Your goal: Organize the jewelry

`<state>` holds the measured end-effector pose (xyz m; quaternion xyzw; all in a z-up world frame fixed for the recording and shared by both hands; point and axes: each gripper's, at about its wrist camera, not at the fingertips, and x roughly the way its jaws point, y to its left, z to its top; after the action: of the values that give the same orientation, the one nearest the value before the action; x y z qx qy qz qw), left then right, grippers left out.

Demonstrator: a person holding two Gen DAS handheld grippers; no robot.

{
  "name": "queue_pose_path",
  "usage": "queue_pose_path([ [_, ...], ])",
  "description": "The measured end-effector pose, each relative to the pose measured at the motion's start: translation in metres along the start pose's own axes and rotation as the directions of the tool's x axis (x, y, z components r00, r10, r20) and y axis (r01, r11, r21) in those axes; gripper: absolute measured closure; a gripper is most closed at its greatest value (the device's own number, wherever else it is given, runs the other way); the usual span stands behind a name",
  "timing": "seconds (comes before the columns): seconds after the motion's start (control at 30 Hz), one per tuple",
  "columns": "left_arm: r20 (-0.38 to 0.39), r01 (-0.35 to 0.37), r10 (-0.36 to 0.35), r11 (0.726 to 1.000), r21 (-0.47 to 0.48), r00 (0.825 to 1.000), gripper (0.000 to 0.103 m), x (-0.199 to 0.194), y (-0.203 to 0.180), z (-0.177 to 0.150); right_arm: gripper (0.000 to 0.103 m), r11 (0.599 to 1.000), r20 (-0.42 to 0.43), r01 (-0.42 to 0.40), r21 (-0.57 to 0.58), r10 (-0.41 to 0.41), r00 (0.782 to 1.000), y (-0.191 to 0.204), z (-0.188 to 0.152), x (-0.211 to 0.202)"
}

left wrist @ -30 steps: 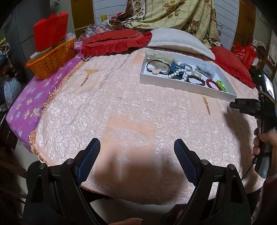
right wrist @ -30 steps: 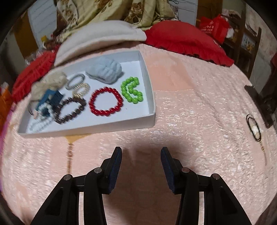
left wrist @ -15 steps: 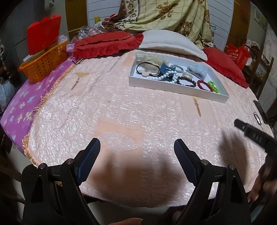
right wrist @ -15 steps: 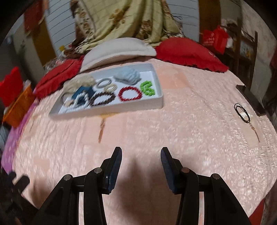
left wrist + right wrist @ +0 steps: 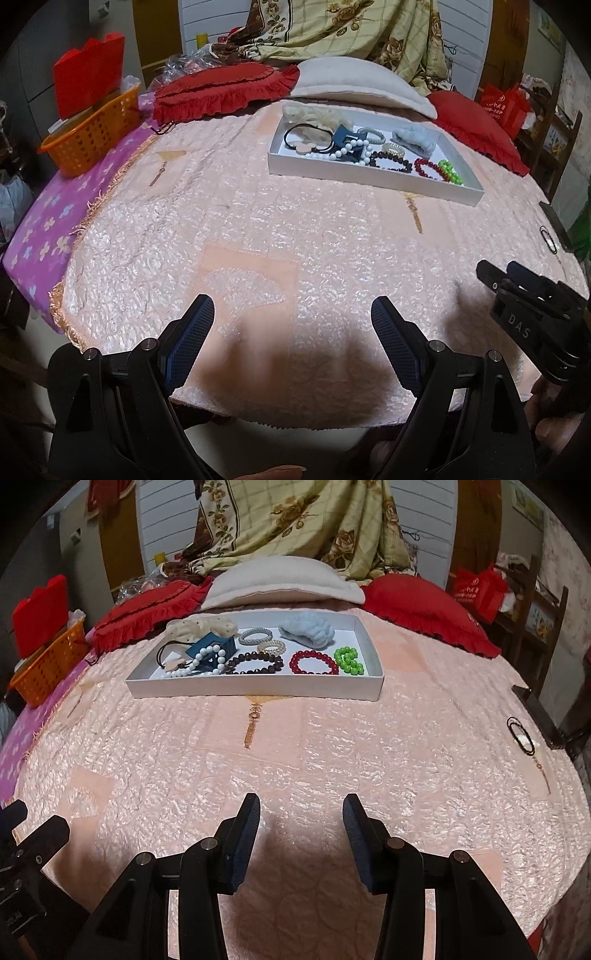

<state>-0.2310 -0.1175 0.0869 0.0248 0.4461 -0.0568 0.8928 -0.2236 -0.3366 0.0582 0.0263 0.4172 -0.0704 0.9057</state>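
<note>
Bracelets and hair ties fill the white tray (image 5: 255, 690) far up the pink quilt (image 5: 295, 746). Both grippers tilt downward over its near edge, left gripper (image 5: 291, 332) spread wide, right gripper (image 5: 301, 830) partly parted, both empty.

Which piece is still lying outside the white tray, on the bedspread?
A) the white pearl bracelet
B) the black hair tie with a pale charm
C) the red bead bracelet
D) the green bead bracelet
B: the black hair tie lies alone on the bedspread far right of the white tray, which holds the bead bracelets.
</note>
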Motion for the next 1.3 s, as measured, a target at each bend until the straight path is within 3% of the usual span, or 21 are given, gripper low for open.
queue_pose_path([
  [1.3,-0.060,-0.034,0.034,0.999,0.005,0.998,0.016,0.022,-0.001,-0.009,0.058,0.998,-0.089,0.053,-0.039,-0.056,0.994,0.011,-0.009,0.017],
])
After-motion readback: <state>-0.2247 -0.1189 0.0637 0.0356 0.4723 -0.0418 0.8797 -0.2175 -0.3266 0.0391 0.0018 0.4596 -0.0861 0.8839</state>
